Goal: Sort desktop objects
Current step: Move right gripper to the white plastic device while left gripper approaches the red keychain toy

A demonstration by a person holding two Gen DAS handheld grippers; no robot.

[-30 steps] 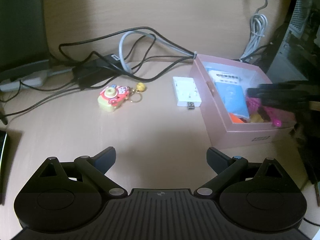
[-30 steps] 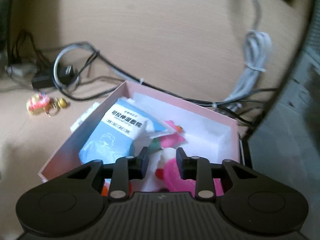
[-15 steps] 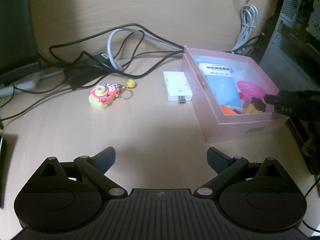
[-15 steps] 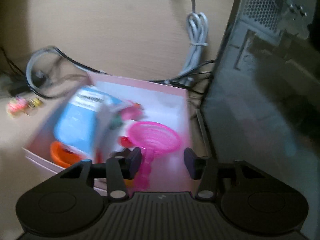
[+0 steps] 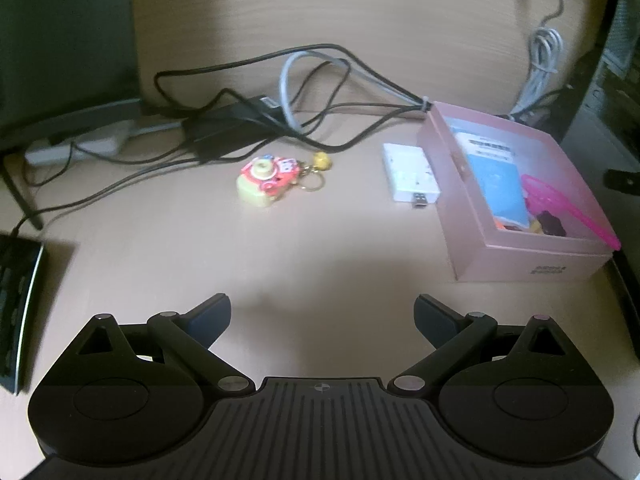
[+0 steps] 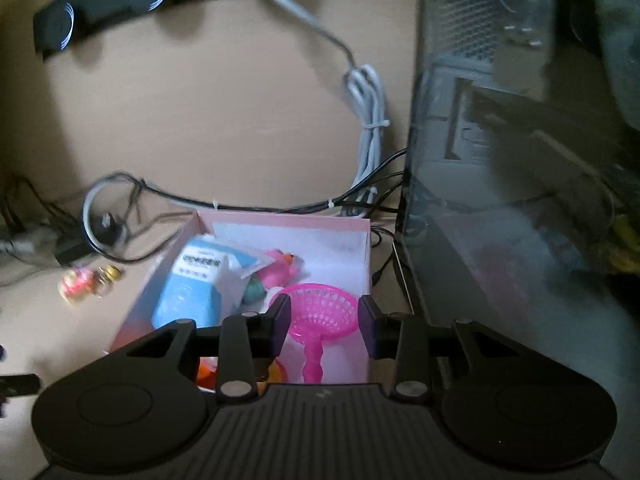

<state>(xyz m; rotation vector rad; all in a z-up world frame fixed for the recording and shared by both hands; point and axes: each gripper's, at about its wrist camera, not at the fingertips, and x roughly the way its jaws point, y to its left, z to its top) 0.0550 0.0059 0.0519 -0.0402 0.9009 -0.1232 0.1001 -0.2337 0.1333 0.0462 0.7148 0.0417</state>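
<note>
A pink box (image 5: 516, 256) stands at the right of the desk and holds a blue packet (image 5: 498, 176), a pink net scoop (image 5: 560, 204) and small toys. A white USB adapter (image 5: 410, 172) lies against its left wall. A red and yellow toy keychain (image 5: 270, 178) lies mid-desk. My left gripper (image 5: 322, 316) is open and empty above the bare desk near the front. My right gripper (image 6: 323, 322) is open and empty, raised over the box (image 6: 352, 240), with the pink scoop (image 6: 320, 316) lying below it.
Black and grey cables (image 5: 304, 96) and a black adapter (image 5: 228, 128) lie behind the keychain. A monitor (image 5: 60, 40) stands at the back left. A computer case (image 6: 520, 160) stands right of the box. A dark device (image 5: 16, 304) lies at the left edge.
My right gripper let go of the pink scoop in the box, opened wider and rose back from it. My left gripper stayed open and its view shifted slightly.
</note>
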